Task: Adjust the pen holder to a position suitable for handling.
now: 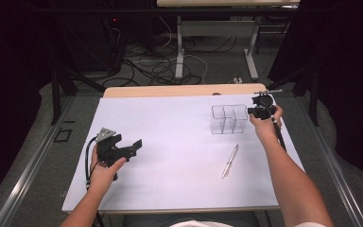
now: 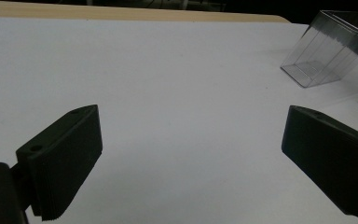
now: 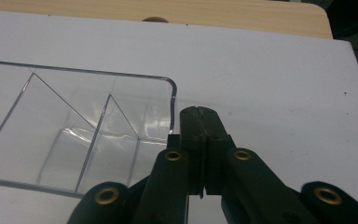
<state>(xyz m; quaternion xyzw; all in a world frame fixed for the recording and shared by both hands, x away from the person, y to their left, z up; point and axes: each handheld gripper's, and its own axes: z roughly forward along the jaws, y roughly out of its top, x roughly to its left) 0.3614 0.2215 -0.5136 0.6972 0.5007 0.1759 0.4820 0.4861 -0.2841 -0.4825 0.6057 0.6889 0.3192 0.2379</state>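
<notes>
Broad matte white sheet (image 1: pixel 179 156) over a pale wood table (image 1: pixel 179 90), clear hard-plastic divided organizer (image 1: pixel 229 118) standing far right, left gripper (image 1: pixel 123 147) near the left edge with ribbed black jaws spread wide, right gripper (image 1: pixel 260 111) just beside the organizer's corner with jaws pressed together on nothing, slim silvery pen (image 1: pixel 229 161) lying loose below.

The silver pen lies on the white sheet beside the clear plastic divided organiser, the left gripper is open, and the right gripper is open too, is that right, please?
Not quite: the right gripper is shut, its black fingers pressed together beside the clear plastic divided organiser, as the right gripper view shows. The rest holds: the silver pen lies on the white sheet near the organiser, and the left gripper is open.
</notes>
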